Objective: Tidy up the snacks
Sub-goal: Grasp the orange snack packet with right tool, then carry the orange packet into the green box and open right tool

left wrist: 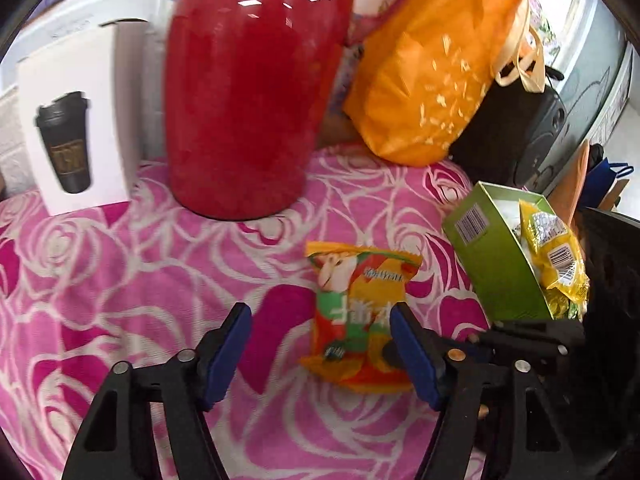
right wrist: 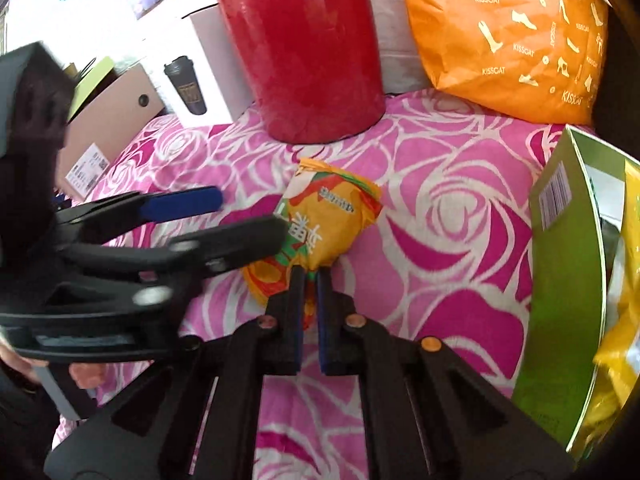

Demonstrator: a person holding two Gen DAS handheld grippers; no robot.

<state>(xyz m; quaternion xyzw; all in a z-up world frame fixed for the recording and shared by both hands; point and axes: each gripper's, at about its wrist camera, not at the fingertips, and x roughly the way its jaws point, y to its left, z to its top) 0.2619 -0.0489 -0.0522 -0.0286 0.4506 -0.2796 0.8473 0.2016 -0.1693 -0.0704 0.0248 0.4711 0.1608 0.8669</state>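
Jaws spread wide on the left gripper (left wrist: pixel 320 344), jaws pinched tight on the right gripper (right wrist: pixel 308 280): a snack-sorting job caught partway through on a table under a pink rose-print cloth (left wrist: pixel 120 280).

At far left stands a white box printed with a black travel cup (left wrist: pixel 76 128), and beside it a tall red thermos jug (left wrist: pixel 248 92), both well back from the work. At centre lies an orange-and-green snack packet (left wrist: pixel 360 304), flat on the cloth or only barely raised; which of the two cannot be told. The left gripper's blue-padded fingers (left wrist: pixel 228 352) straddle empty cloth beside the packet, one pad at its near edge, gripping nothing. The right wrist view shows the right gripper closed on the packet's near end, the wrapper bunched between the pads.

Behind, an orange shopping bag (left wrist: pixel 432 80) leans against the clutter. At far right an open green carton (left wrist: pixel 500 264) already holds a yellow snack bag (left wrist: pixel 560 256), with paler wrappers dimly visible beneath it.

By this showing at least one snack is stowed. The orange-and-green packet is the only loose snack in sight, and is probably bound for the carton just to its right. Whether more snacks wait out of frame cannot be told.
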